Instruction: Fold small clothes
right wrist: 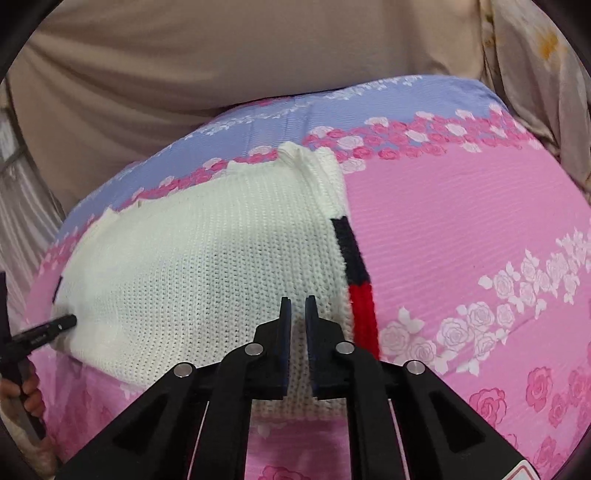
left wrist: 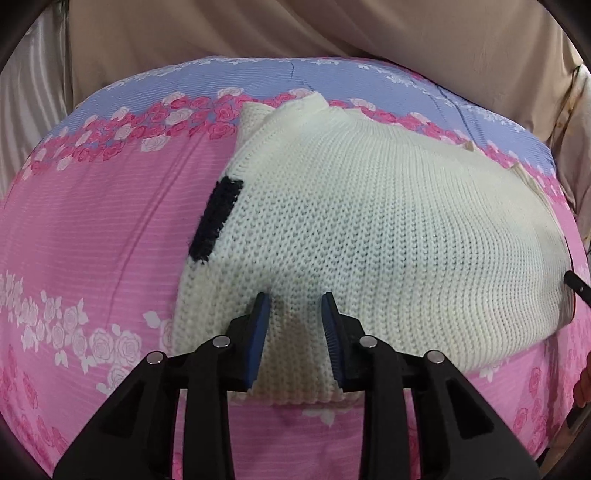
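A cream knitted sweater lies folded on a pink and blue rose-print bedsheet. A navy stripe shows at its left edge in the left wrist view. In the right wrist view the sweater has a navy and red stripe along its right edge. My left gripper hovers open over the sweater's near edge, holding nothing. My right gripper is over the near right part of the sweater, jaws a narrow gap apart, with nothing between them. The left gripper's tip shows at the sweater's left edge.
Beige bedding is bunched along the far side of the bed. A pale curtain hangs at the left. The right gripper's tip and a hand show at the right edge.
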Demonstrator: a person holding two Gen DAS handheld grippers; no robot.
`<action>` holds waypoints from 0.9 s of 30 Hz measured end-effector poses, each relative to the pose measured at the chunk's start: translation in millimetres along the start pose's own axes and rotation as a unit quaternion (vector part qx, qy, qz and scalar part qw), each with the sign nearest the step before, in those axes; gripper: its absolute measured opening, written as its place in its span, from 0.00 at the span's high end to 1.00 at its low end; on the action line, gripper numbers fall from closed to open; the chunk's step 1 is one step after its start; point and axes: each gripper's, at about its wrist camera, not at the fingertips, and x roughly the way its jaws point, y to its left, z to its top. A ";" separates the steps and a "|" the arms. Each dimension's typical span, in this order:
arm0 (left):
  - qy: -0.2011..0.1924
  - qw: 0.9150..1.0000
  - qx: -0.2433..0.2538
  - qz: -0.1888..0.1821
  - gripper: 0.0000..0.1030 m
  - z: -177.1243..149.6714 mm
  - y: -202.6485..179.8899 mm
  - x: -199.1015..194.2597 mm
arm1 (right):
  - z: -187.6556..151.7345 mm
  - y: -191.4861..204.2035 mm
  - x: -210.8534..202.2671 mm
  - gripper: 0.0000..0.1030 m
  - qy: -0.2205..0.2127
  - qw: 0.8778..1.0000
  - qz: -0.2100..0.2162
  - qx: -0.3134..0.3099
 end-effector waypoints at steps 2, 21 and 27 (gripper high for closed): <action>0.002 1.000 -0.009 -0.009 0.72 -0.8 3.2 -3.8 | -6.8 -14.7 13.1 0.97 0.017 1.000 -0.006 0.012; -0.011 0.985 -0.162 -0.058 0.25 27.8 70.6 0.6 | 52.9 160.9 73.1 0.83 0.061 0.985 0.111 -0.118; 0.007 0.982 -0.164 -0.092 0.21 37.6 60.4 23.3 | 53.7 162.2 75.4 0.83 0.055 0.984 0.108 -0.128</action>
